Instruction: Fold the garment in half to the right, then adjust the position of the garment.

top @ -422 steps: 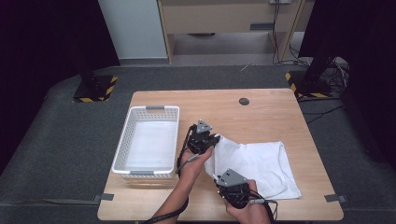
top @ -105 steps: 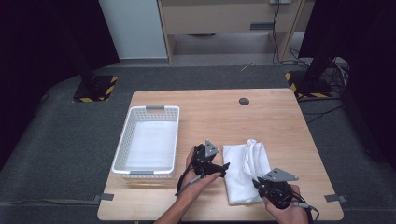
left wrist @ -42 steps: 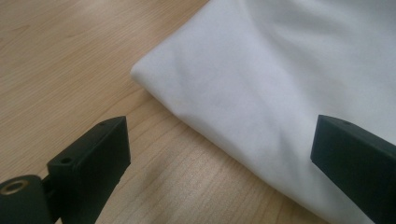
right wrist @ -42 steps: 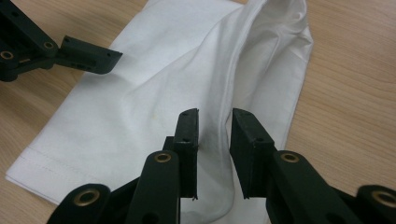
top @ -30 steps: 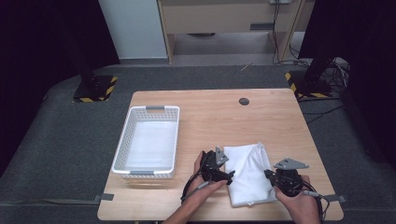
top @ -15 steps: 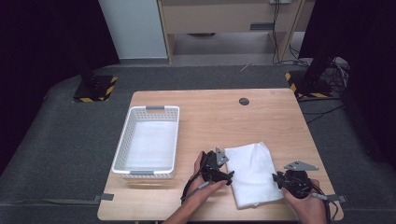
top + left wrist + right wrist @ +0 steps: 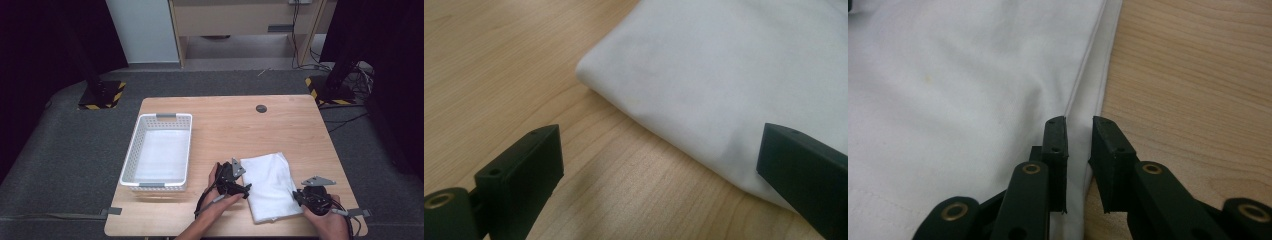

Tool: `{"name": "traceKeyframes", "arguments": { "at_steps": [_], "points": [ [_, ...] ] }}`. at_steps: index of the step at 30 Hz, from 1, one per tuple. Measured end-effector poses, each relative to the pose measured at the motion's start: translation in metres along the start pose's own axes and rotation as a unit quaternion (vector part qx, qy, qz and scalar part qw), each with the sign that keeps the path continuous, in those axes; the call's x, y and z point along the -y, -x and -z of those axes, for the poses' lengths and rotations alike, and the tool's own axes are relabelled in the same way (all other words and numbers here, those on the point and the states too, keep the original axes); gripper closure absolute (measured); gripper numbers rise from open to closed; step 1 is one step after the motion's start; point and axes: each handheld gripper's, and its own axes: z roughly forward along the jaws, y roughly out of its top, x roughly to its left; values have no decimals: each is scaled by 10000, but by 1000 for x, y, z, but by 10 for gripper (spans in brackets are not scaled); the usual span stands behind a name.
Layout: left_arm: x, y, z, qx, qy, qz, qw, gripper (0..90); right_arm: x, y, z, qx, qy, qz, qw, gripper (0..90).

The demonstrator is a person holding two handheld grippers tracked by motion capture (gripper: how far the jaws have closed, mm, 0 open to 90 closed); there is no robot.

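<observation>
Wooden surface (image 7: 295, 125) with a folded white cloth (image 7: 270, 185) near its front edge, right of a white basket (image 7: 159, 152).

Left tool (image 7: 659, 165) stands released, jaws wide, at the cloth's left fold; right tool (image 7: 1079, 150) is nearly clenched over the cloth's right hem, jaws having just been closing, a narrow gap between them (the hem lies in that gap, unpinched). Risk, I judge: the right tool catches only the top layer, so lifting undoes the fold. Count: one cloth, one basket, two tools.
</observation>
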Motion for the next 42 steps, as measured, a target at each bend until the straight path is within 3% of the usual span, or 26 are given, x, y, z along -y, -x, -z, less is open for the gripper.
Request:
{"name": "traceKeyframes", "arguments": {
  "at_steps": [3, 9, 17, 22, 27, 32, 35, 42],
  "points": [
    [-1, -4, 5, -5, 19, 72, 10000, 36, -1, 1, 2, 31, 84, -52, 9999, 698],
    [0, -11, 9, -7, 64, 253, 9997, 32, -8, -1, 9, -66, 395, -116, 9991, 449],
    [1, -14, 11, -35, 64, 304, 9995, 32, -18, -13, 9, -299, 563, 59, 9979, 249],
    [2, -16, 13, -67, 56, 327, 9994, 33, -21, -22, 10, -407, 631, 302, 9967, 199],
    [3, -18, 14, -98, 47, 378, 9992, 33, -21, -33, 4, -566, 543, 675, 9946, 149],
    [4, -20, 13, -104, 22, 413, 9991, 34, -17, -38, -1, -696, 475, 886, 9925, 121],
    [4, -20, 13, -107, 14, 423, 9990, 34, -13, -40, -6, -776, 367, 947, 9918, 112],
    [5, -21, 12, -110, -3, 412, 9991, 35, -9, -47, -14, -718, 250, 1016, 9919, 117]
  ]
}}
